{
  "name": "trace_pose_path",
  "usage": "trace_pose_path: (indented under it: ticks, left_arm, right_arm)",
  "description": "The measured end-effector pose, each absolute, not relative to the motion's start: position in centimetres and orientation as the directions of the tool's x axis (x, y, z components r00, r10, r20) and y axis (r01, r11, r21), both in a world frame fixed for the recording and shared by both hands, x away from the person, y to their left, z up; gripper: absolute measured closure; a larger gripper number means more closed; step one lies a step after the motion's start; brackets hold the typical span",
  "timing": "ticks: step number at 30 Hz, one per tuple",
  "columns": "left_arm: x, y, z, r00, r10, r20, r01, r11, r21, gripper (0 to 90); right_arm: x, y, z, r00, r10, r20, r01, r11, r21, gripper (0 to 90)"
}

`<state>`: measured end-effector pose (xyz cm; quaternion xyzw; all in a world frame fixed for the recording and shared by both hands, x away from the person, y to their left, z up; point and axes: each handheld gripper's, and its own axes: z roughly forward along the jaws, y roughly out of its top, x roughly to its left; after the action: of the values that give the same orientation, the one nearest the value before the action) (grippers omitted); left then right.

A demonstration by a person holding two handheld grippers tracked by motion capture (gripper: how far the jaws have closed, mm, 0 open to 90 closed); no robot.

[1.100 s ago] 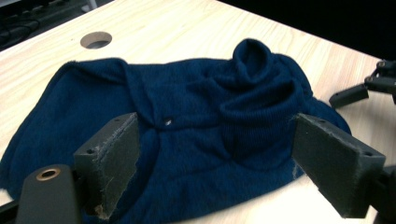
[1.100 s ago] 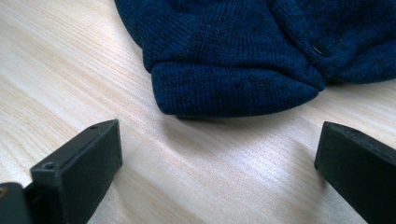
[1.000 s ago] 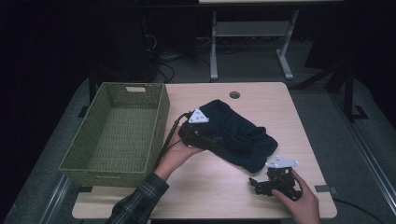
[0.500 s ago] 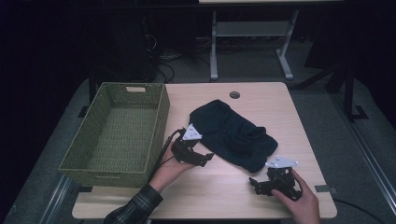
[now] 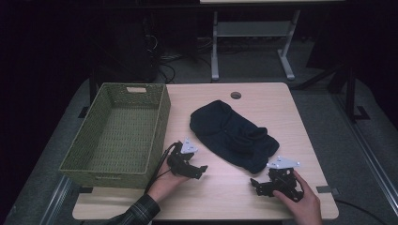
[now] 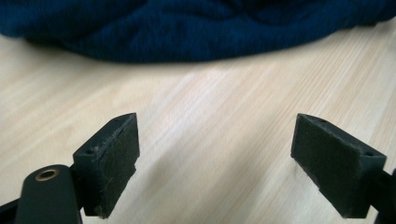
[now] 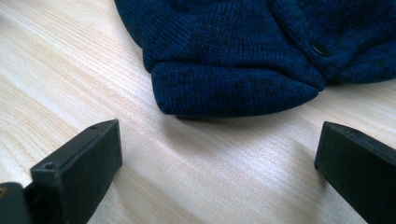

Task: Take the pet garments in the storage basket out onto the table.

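Garment release, by the look of it. High view: left gripper (image 5: 187,165) has pulled back off the dark knit sweater (image 5: 231,136) where it sat a second ago, and now rests low on the table (image 5: 220,197) at about 7 o'clock from the cloth, just beside the near right corner of the green woven basket (image 5: 117,136). Right gripper (image 5: 276,182) unchanged, at 5 o'clock from the sweater, near its near edge. Sweater lies bunched mid-table, apart from the basket, which holds nothing.

Left gripper view: jaws spread wide, nothing between the pads (image 6: 114,161); bare wood ahead, sweater hem (image 6: 187,32) across 12 o'clock, well clear.

Right gripper view: jaws likewise spread, empty; a folded cuff or corner of the sweater (image 7: 233,88) sits at 12 o'clock, near but not touching.

Judgement: the sweater is free of both tools, so any fold or lift toward the basket must start with a fresh grasp, and the right side is closer.
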<state>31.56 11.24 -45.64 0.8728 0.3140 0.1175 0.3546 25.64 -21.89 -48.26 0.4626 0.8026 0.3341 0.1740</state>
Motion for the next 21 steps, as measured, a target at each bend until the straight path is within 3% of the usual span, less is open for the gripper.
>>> trace_pose_path:
  ticks: [9,21]
  left_arm:
    - [31.2,11.4,-47.0,0.782,0.624,0.004,0.467,-0.589,0.66,13.5]
    - [30.7,11.5,-47.8,0.781,0.625,0.001,0.434,-0.544,0.718,13.0]
  right_arm:
    - [25.6,-21.9,-48.3,-0.512,0.859,0.031,0.626,0.349,0.697,0.5]
    - [25.6,-21.9,-48.3,-0.512,0.858,0.03,0.626,0.35,0.697,0.5]
